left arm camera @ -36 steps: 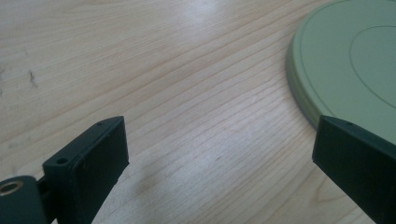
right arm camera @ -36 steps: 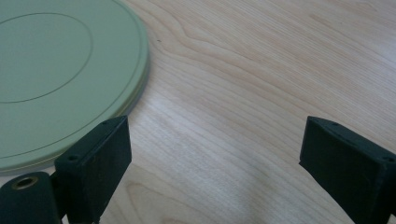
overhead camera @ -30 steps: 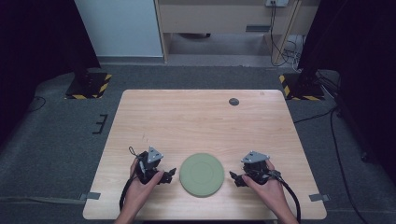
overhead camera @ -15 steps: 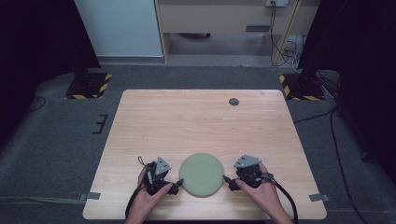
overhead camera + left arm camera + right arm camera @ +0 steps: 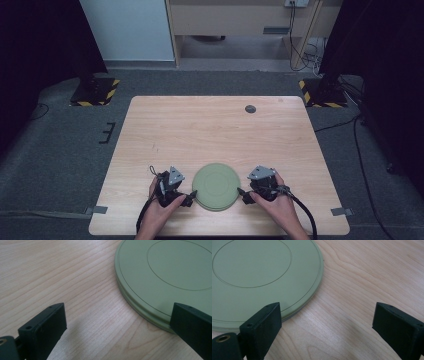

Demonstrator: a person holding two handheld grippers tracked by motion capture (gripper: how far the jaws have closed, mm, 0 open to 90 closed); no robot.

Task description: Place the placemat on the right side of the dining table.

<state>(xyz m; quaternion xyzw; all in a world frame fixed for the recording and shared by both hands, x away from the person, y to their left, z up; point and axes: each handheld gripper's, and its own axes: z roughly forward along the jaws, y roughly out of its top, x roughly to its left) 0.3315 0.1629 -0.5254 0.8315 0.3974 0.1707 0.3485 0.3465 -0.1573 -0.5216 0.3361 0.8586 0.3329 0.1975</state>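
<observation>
Green plate point(image 5: 216, 185) flat on the desk point(image 5: 215, 130), near the front edge and about midway between the two front corners. Looks like two stacked plates in the left gripper view, judging by the double rim point(image 5: 140, 310); cannot tell for sure.

Left gripper point(image 5: 187, 197) low at the plate's left rim, jaws spread wide, holding nothing. In the left gripper view one jaw over the rim, the other over bare wood. Right gripper point(image 5: 243, 196) at the right rim, likewise wide open and empty, one jaw over the plate's edge, the other over wood. Both hands close in from the front edge.

Step in hand, by the look of it: taking hold of the plate by its rim from both sides.

To do it well:
- Keep each gripper low and nearly level with the desk, so one jaw can slip under the rim and the other ride on top.
- Tilt the wrists a little if the lower jaw catches on the wood.
- Close both sides together, at opposite points of the rim, so the plate does not slide or spin toward the back edge.
- Bite well past the lip, not on its very edge; smooth plastic probably slips.
- Lift evenly, plate level.

Small dark disc point(image 5: 250, 109) near the back edge, well apart, no obstacle.
</observation>
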